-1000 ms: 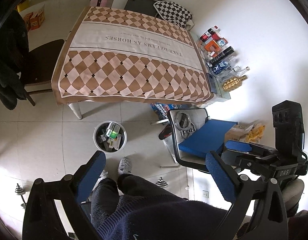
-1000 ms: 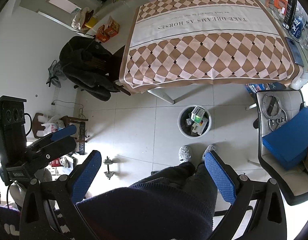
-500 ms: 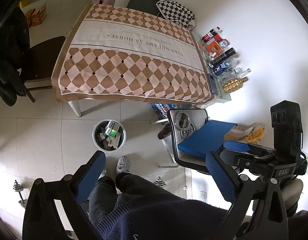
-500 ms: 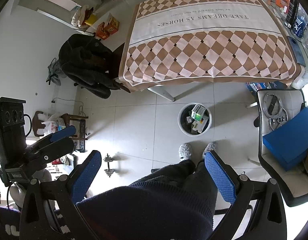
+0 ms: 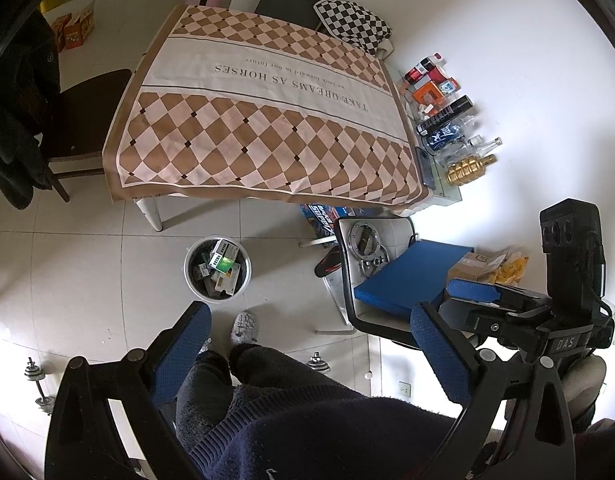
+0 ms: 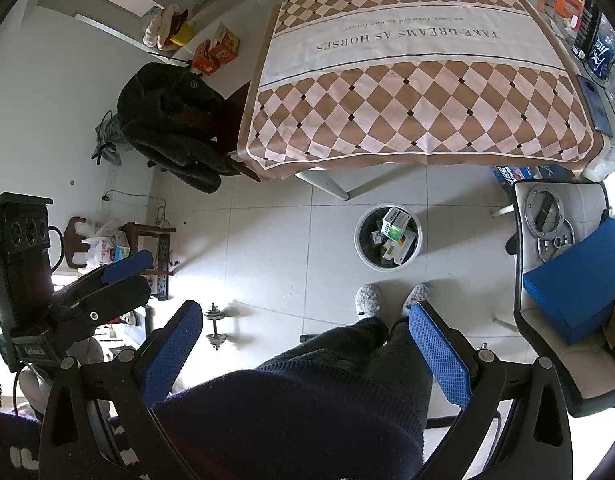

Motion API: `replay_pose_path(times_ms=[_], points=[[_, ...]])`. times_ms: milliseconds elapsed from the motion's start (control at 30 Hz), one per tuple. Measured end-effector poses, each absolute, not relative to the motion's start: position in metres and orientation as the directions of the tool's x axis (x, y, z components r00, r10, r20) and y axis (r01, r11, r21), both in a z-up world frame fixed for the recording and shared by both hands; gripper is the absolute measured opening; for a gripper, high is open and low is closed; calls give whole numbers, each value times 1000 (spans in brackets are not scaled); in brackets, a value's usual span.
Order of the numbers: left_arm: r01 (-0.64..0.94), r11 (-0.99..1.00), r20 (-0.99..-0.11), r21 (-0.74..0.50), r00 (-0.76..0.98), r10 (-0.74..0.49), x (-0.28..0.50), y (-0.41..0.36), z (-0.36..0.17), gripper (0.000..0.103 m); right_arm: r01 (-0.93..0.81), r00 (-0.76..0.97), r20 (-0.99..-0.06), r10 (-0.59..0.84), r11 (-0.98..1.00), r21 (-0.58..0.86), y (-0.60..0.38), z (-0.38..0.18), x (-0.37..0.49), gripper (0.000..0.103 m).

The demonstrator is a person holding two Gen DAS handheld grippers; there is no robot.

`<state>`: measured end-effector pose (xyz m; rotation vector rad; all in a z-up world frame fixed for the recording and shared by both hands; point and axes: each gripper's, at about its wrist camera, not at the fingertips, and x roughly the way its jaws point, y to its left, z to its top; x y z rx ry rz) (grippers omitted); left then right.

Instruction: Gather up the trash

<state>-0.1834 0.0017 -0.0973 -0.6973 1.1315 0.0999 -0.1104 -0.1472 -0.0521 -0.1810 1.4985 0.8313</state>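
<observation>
A round white trash bin (image 5: pixel 217 268) holding several small boxes stands on the tiled floor in front of the table; it also shows in the right wrist view (image 6: pixel 388 242). My left gripper (image 5: pixel 307 348) is open and empty, held high above the floor over the person's legs. My right gripper (image 6: pixel 311 344) is open and empty too, at about the same height. Each gripper shows in the other's view, the right one at the right edge (image 5: pixel 507 304) and the left one at the left edge (image 6: pixel 107 280). The table (image 5: pixel 267 120) with its checked cloth bears nothing.
A chair (image 5: pixel 387 280) with a blue pad and metal rings stands right of the bin. Bottles and cans (image 5: pixel 447 120) line the wall by the table. A dark coat hangs on a chair (image 6: pixel 167 128) at the left. Dumbbells (image 6: pixel 215 326) lie on the floor.
Both grippers have risen a little, so the room looks slightly smaller and farther. Both stay open and empty.
</observation>
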Motion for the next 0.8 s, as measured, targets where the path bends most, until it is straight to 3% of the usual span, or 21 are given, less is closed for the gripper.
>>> replay_pose_path(times_ms=[800], points=[[-426,779,-855,-461,447,-262,-184,-2,-98,102,-596,-153,-917,368,706,383,-147,-54,-112,103]])
